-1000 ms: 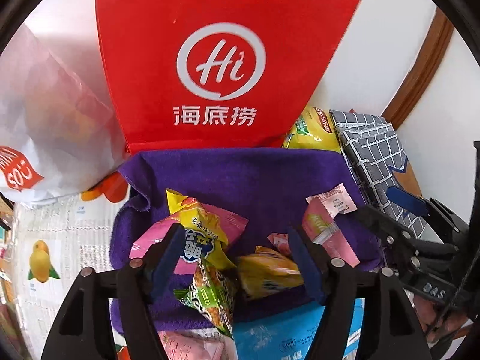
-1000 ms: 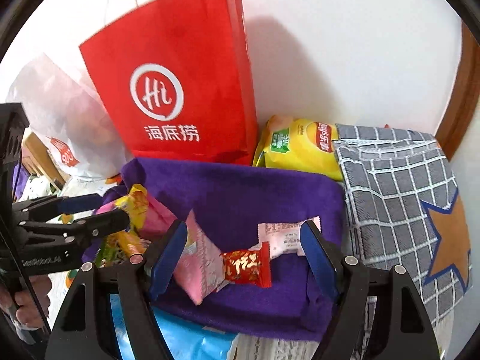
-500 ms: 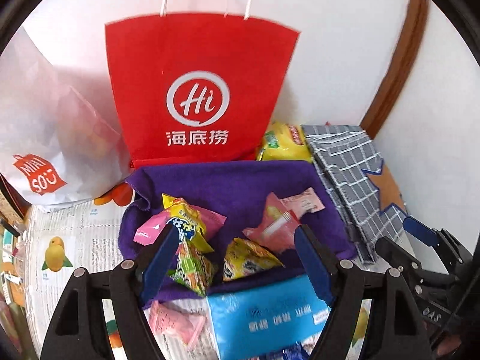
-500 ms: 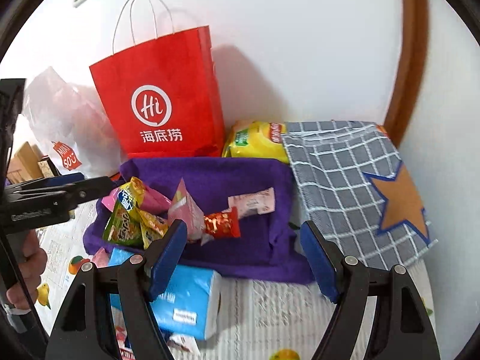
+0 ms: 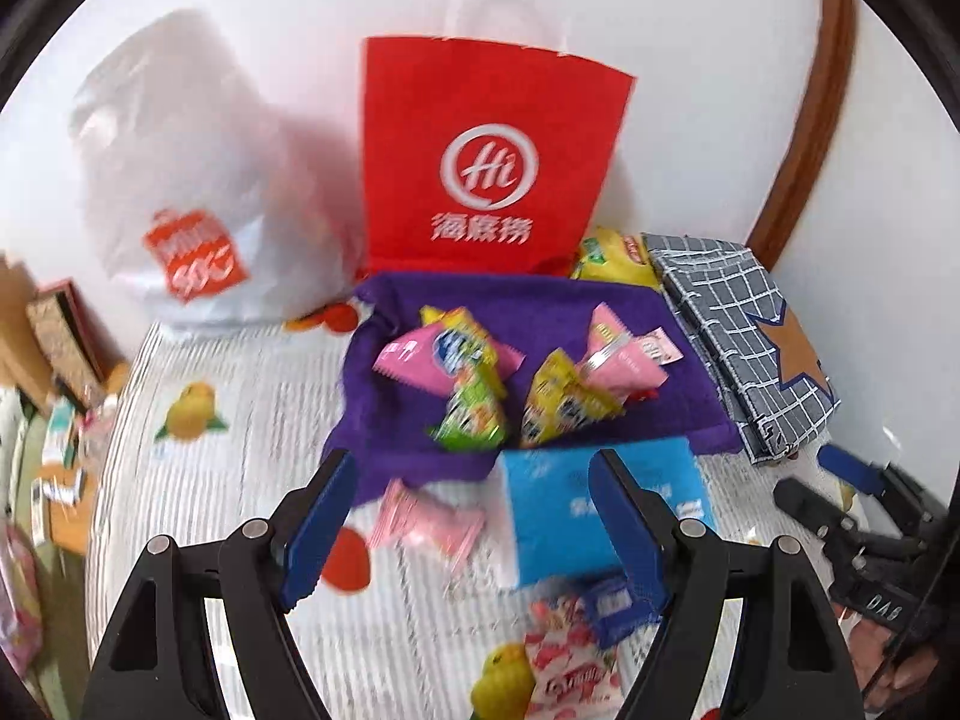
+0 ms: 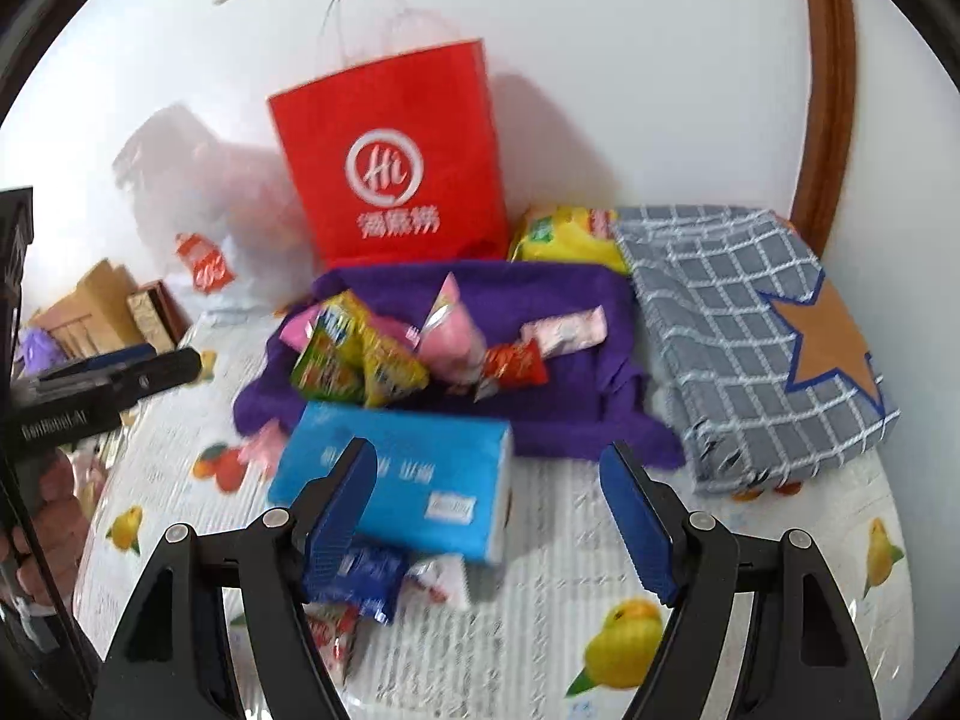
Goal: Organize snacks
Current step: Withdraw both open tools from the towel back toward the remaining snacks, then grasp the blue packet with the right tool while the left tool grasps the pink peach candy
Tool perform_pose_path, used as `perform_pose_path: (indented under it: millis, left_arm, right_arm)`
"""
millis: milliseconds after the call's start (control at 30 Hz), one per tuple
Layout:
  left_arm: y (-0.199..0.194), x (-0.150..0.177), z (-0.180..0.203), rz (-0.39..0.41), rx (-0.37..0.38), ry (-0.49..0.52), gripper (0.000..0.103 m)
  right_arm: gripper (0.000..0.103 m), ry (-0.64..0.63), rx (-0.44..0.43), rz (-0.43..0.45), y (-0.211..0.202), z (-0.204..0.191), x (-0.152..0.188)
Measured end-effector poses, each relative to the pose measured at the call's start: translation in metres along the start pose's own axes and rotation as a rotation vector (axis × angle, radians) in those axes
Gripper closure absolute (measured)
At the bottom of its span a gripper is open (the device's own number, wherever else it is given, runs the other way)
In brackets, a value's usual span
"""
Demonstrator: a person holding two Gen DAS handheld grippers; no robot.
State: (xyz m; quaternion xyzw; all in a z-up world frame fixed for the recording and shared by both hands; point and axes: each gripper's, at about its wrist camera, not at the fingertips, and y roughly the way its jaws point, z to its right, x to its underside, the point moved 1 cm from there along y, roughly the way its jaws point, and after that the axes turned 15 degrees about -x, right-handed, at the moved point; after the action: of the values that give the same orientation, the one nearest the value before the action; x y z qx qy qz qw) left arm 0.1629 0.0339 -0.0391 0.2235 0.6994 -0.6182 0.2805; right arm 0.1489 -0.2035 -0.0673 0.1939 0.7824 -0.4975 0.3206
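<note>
Left wrist view, over the table:
- My left gripper (image 5: 471, 516): fingers spread wide, nothing between them; it hangs above the tablecloth (image 5: 240, 438).
- Purple cloth (image 5: 540, 306): lies ahead, at the foot of the red bag (image 5: 486, 162).
- Snacks on cloth: pink pack (image 5: 420, 360), green pack (image 5: 471, 417), yellow pack (image 5: 561, 402) and pink pouch (image 5: 618, 354), bunched close together.
- Snacks off cloth: pink packet (image 5: 429, 519) lies on the tablecloth just before the cloth edge; strawberry packet (image 5: 570, 669) lies near my right finger, at the bottom.
- Tissue pack (image 5: 600, 504): blue, just before the cloth, partly behind my right finger.
- White bag (image 5: 198, 180): left of the red bag.
- Checked bag (image 5: 744, 336): right of the cloth.
- My right gripper (image 5: 852, 492): seen at the right edge; its opening cannot be judged from here.

Right wrist view, same table:
- My right gripper (image 6: 489, 516): fingers spread wide, empty, above the tablecloth (image 6: 540, 630).
- Tissue pack (image 6: 402, 480): directly ahead, touching the purple cloth (image 6: 540, 294) front edge.
- Snacks on cloth: green pack (image 6: 324, 366), yellow pack (image 6: 390, 369), pink pouch (image 6: 450, 336), red packet (image 6: 513, 363), pale wrapper (image 6: 564, 327).
- Blue packet (image 6: 360, 576): on the tablecloth beside my left finger, image blurred.
- Chips bag (image 6: 561, 234): yellow, between the red bag (image 6: 390, 156) and the checked bag (image 6: 762, 330).
- My left gripper (image 6: 120, 369): at the left edge, side-on.
</note>
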Motion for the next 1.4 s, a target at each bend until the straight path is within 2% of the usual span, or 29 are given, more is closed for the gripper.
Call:
perform_pose_path:
  millis: [200,267,333,533,767,933,1000,1067,1133,1167,1400]
  left_arm:
    - [-0.005,0.025,-0.025,0.001,-0.025,-0.029,0.025]
    - [-0.004,0.033,-0.03,0.001,-0.033,-0.031,0.025]
    - [0.0,0.039,-0.034,-0.008,-0.036,-0.035,0.025]
    - [0.016,0.057,-0.044,-0.043,-0.033,-0.042,0.025]
    - [0.029,0.067,-0.051,-0.07,-0.023,-0.046,0.025]
    - [0.037,0.07,-0.054,-0.085,-0.013,-0.051,0.025]
    - [0.039,0.07,-0.053,-0.092,-0.013,-0.049,0.025]
    - [0.042,0.07,-0.052,-0.097,-0.014,-0.047,0.025]
    - [0.044,0.07,-0.05,-0.1,-0.012,-0.043,0.025]
    - [0.045,0.07,-0.048,-0.103,-0.012,-0.04,0.025]
    - [0.054,0.069,-0.04,-0.124,-0.017,-0.039,0.025]
  right_arm:
    - [0.032,-0.028,-0.043,-0.054,0.015,-0.02,0.027]
    - [0.039,-0.031,-0.058,-0.086,0.025,-0.026,0.034]
    - [0.041,-0.033,-0.068,-0.11,0.034,-0.03,0.04]
    - [0.041,-0.047,-0.087,-0.17,0.063,-0.044,0.056]
    - [0.041,-0.001,-0.075,-0.231,0.091,-0.037,0.065]
    - [0.041,-0.007,-0.071,-0.237,0.101,-0.039,0.067]
    - [0.05,-0.014,-0.082,-0.23,0.101,-0.041,0.066]
    - [0.07,-0.016,-0.107,-0.234,0.1,-0.042,0.066]
    - [0.076,-0.02,-0.126,-0.229,0.098,-0.044,0.066]
    - [0.084,-0.034,-0.124,-0.221,0.095,-0.046,0.066]
    - [0.085,-0.087,-0.162,-0.173,0.072,-0.051,0.068]
